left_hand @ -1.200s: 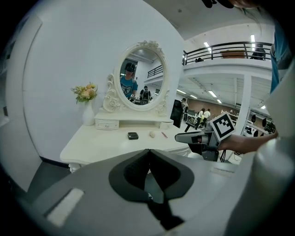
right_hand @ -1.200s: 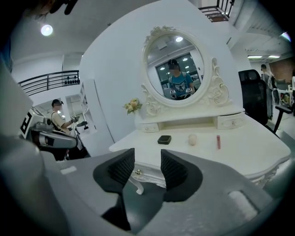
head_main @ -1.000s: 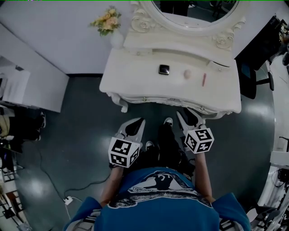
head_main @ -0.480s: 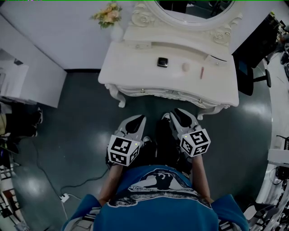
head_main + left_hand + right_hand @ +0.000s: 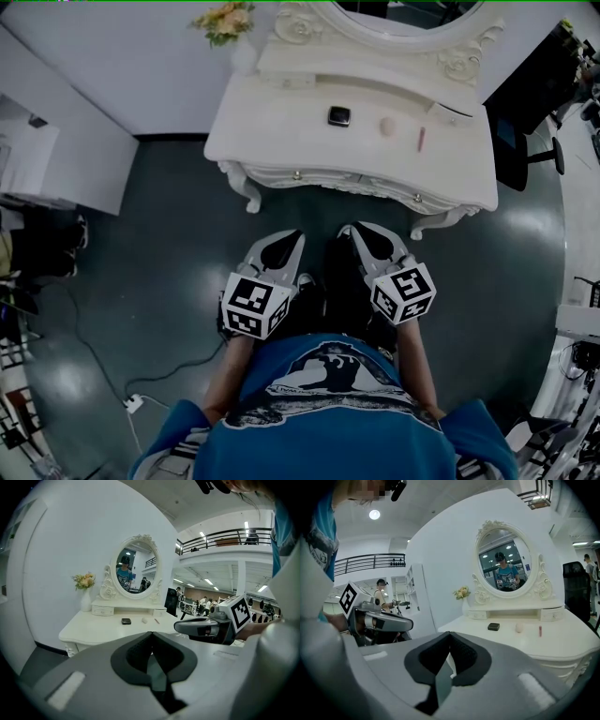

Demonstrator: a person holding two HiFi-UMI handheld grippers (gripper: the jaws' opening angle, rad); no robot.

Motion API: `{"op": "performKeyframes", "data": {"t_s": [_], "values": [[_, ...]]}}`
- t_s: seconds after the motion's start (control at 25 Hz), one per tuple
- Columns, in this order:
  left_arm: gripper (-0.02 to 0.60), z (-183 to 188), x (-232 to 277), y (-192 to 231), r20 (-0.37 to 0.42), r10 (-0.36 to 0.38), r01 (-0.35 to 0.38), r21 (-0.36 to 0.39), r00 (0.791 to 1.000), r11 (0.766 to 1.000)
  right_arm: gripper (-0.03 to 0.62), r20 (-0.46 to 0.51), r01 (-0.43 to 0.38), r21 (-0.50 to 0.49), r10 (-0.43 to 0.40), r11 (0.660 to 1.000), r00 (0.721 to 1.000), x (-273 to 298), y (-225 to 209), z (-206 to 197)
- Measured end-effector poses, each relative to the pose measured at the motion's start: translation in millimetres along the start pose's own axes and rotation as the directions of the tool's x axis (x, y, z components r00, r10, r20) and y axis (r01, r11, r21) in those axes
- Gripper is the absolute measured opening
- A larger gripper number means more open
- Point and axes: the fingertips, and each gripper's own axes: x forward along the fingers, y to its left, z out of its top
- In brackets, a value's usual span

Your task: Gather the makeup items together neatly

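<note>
- Containers: I see a white vase with flowers in it at the back left corner of the white dressing table. A small black case lies shut on the tabletop, and I cannot tell what it contains. The little drawers under the mirror are closed.
- Task items: the black case, a pale pink round item and a thin pink stick lie in a loose row on the tabletop. They are apart from one another, with the case at the left and the stick at the right.
- Left gripper: jaws pressed together, with nothing between them.
- Right gripper: jaws likewise shut and empty.
- I hold both grippers low over the dark floor, well short of the table.
- Hard to make out: the round item is too small for me to identify. The head view cuts the mirror off at its top edge.
- Surroundings: a black office chair stands right of the table. A cable runs to a power strip on the floor at the left. My own legs are between the grippers.
</note>
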Motion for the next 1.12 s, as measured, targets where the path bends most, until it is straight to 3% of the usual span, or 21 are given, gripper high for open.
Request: {"op": "performKeyframes", "data": {"t_s": [0.36, 1.12], "values": [[0.015, -1, 0, -13, 0.004, -0.035, 0.035, 0.018, 0.999, 0.999, 0.003, -0.012, -0.027, -0.029, 0.027, 0.999, 1.000, 0, 11, 0], [0.015, -14, -4, -15, -0.009, -0.037, 0.038, 0.014, 0.999, 0.999, 0.002, -0.057, -0.057, -0.035, 0.055, 0.998, 0.997, -2, 21, -12]]}}
